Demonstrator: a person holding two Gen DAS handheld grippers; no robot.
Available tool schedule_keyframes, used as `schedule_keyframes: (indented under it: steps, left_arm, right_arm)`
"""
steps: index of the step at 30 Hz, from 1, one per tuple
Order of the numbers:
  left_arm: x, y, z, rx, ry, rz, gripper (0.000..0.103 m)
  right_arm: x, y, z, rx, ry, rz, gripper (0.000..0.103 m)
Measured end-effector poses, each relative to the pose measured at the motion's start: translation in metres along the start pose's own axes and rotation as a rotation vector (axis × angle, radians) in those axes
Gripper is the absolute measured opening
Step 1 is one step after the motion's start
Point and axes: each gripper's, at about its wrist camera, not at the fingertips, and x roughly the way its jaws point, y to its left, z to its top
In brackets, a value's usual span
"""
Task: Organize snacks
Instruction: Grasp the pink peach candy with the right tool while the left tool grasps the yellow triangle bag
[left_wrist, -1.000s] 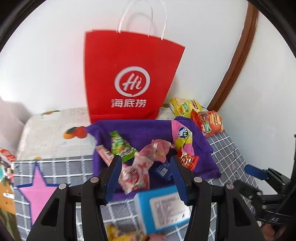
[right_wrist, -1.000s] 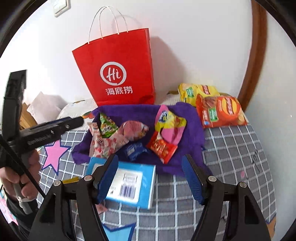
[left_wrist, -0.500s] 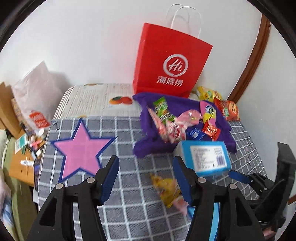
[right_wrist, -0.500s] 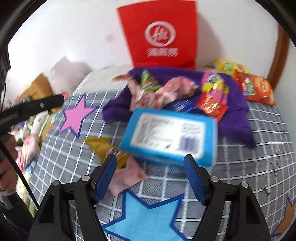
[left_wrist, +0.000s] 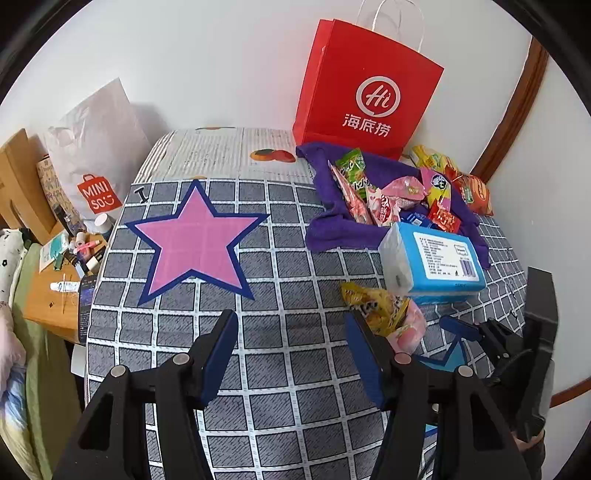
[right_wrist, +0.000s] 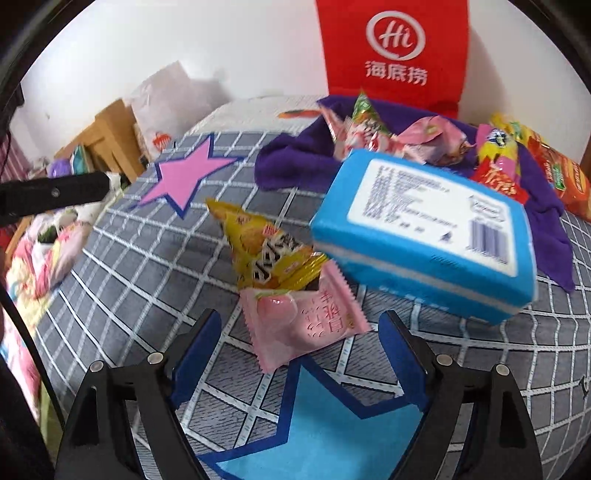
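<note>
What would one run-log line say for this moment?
right gripper: open, nearing pink snack packet | left gripper: open, empty | yellow packet: touching pink one

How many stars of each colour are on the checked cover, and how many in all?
Pink star: 1
Blue star: 1
Total: 2 in view; an orange shape at the edge a moment ago is out of frame now.

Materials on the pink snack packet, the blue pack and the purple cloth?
Pink snack packet: looks like thin matte plastic film, with serrated crimped ends. Blue pack: glossy soft plastic wrap, probably over tissues; corners rounded, printed label and barcode. Purple cloth: fuzzy fabric, maybe terry or fleece; matte nap, soft folds.
</note>
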Motion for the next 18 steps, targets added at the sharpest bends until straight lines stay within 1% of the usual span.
schedule_keyframes:
  steps: [9, 11, 12, 13, 15, 16, 18]
  left_arm:
    - [0.011, 0.002, -0.004, 0.002, 0.022, -0.021, 0.058]
    - [0.014, 0.001, -0.005, 0.001, 0.030, -0.028, 0.058]
    - [0.015, 0.000, -0.006, 0.003, 0.034, -0.032, 0.058]
    - [0.016, -0.001, -0.006, 0.006, 0.037, -0.035, 0.058]
    - [0.019, -0.005, -0.007, 0.017, 0.046, -0.034, 0.058]
    - [0.020, -0.006, -0.007, 0.021, 0.049, -0.033, 0.058]
    - [0.022, -0.011, -0.007, 0.026, 0.053, -0.035, 0.058]
  right_arm:
    - [0.027, 0.008, -0.004, -0.076, 0.022, -0.088, 0.086]
    - [0.031, 0.006, -0.004, -0.079, 0.034, -0.091, 0.080]
    - [0.030, 0.004, -0.005, -0.074, 0.029, -0.079, 0.079]
    - [0.029, 0.003, -0.006, -0.071, 0.021, -0.074, 0.074]
    - [0.025, 0.000, -0.007, -0.066, 0.009, -0.064, 0.071]
    - [0.023, 0.000, -0.007, -0.063, 0.006, -0.061, 0.068]
    - [0.017, -0.001, -0.008, -0.059, -0.005, -0.056, 0.067]
